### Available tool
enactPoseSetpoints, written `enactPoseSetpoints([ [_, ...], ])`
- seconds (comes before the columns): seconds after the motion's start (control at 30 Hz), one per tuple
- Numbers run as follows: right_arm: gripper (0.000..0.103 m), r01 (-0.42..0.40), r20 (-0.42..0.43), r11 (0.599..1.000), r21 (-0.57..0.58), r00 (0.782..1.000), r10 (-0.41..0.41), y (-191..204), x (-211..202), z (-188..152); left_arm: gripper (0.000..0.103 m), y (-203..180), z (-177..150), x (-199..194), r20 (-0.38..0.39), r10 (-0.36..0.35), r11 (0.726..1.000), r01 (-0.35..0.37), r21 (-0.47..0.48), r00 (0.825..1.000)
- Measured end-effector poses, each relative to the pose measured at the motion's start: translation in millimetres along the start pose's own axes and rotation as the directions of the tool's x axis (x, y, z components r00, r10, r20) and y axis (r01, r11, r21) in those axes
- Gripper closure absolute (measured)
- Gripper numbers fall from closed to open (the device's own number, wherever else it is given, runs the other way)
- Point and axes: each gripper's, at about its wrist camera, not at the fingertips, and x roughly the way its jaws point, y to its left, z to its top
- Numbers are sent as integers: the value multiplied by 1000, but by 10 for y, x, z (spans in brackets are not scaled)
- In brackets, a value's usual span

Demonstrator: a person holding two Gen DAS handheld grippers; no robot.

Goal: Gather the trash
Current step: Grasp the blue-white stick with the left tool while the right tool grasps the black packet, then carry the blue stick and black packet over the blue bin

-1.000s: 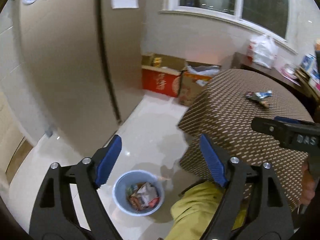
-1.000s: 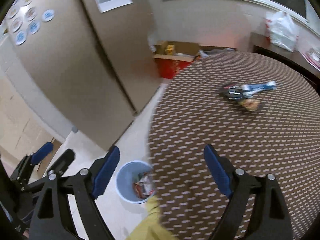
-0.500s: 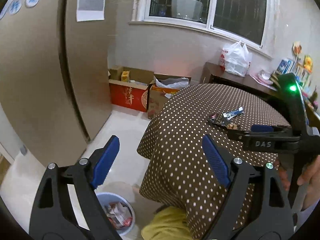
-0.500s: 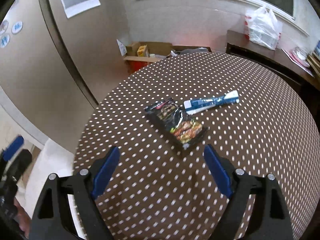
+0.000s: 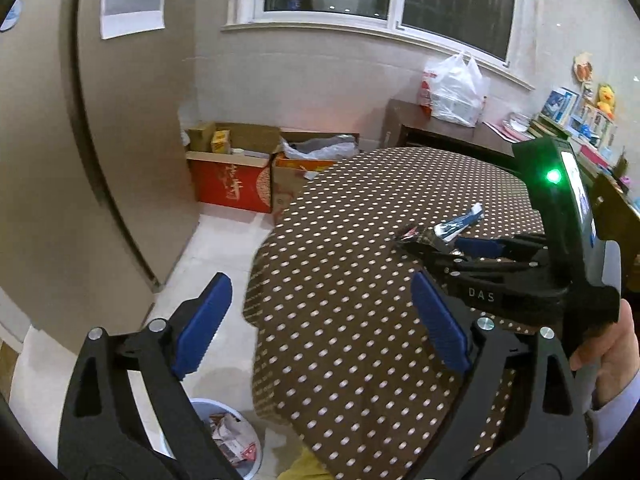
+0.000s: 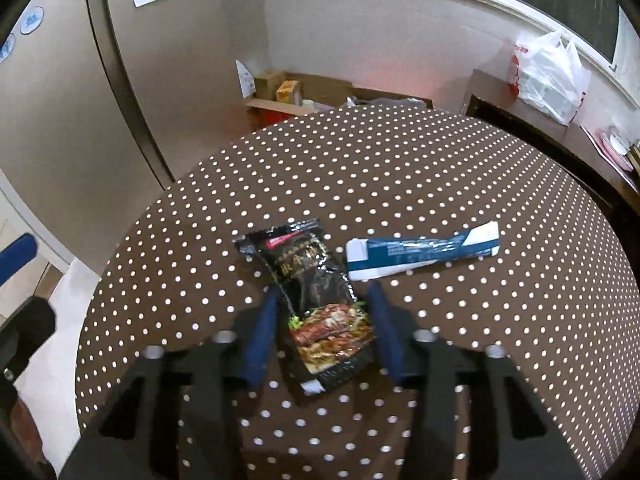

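bin (image 5: 228,436) lower now, wrappers (image 5: 234,438) inside

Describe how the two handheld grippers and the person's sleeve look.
Both grippers are black plastic frames with silver bolts and ribbed blue pads on the two fingers. The left gripper shows this close up. The right gripper carries white "DAS" lettering, a lit green light and a small screen on its body. A pale sleeve covers the wrist.

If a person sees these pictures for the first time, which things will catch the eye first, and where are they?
First, the black snack wrapper lying on the dotted tablecloth, between the closing pads of the right gripper. Beside it, to the right, lies a blue-and-white wrapper. On the floor beside the table stands a blue bin with trash in it.
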Motion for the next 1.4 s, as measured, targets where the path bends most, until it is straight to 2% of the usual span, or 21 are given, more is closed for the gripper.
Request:
enactPoseSetpoints([
  [0.1,67,-10,8,1000,28,1000,10,-65,-83,-89,12,-93,66,66,2,-39,999,39,27,999],
  [0.2,68,-25,15,994,102,1000,24,-184,-190,-214,10,-232,135,124,34,-76,994,73,80,997],
  [0.27,68,-40,27,985,167,999,36,-322,-276,-305,10,-359,208,203,21,-119,986,116,119,993],
  [0.37,68,-40,53,970,241,998,28,-537,-406,-394,9,-551,321,383,-30,-186,966,189,176,982],
  [0.47,68,4,68,951,310,997,-26,-815,-531,-454,9,-769,427,680,-113,-221,946,241,218,969],
  [0.63,68,72,59,924,376,993,-102,-1169,-665,-580,9,-1127,492,1184,-283,-233,907,313,281,930],
  [0.7,68,68,57,917,393,994,-98,-1263,-684,-608,9,-1239,526,1343,-304,-222,904,312,291,927],
  [0.8,68,69,59,915,399,993,-101,-1332,-732,-674,9,-1339,581,1507,-298,-206,906,297,301,932],
  [0.83,68,75,59,915,396,993,-106,-1347,-742,-685,11,-1359,599,1549,-294,-202,909,291,300,934],
  [0.9,68,75,58,917,392,993,-106,-1342,-753,-714,45,-1391,607,1633,-306,-192,908,287,306,932],
  [0.93,68,74,58,918,391,993,-105,-1328,-768,-741,62,-1393,607,1621,-281,-178,906,268,326,943],
  [0.97,68,75,58,917,392,993,-106,-1325,-776,-754,85,-1415,597,1592,-272,-183,895,274,351,945],
  [1.03,68,78,58,916,395,992,-109,-1339,-783,-757,87,-1450,599,1575,-282,-177,892,274,359,943],
  [1.13,68,72,63,913,402,992,-106,-1320,-806,-740,88,-1449,551,1503,-258,-140,893,235,384,956],
  [1.23,68,63,72,917,393,992,-99,-1315,-840,-705,88,-1383,482,1384,-266,-156,899,249,362,951],
  [1.4,68,51,81,925,376,993,-88,-1132,-941,-703,88,-1267,436,1161,-240,-151,908,231,351,959],
])
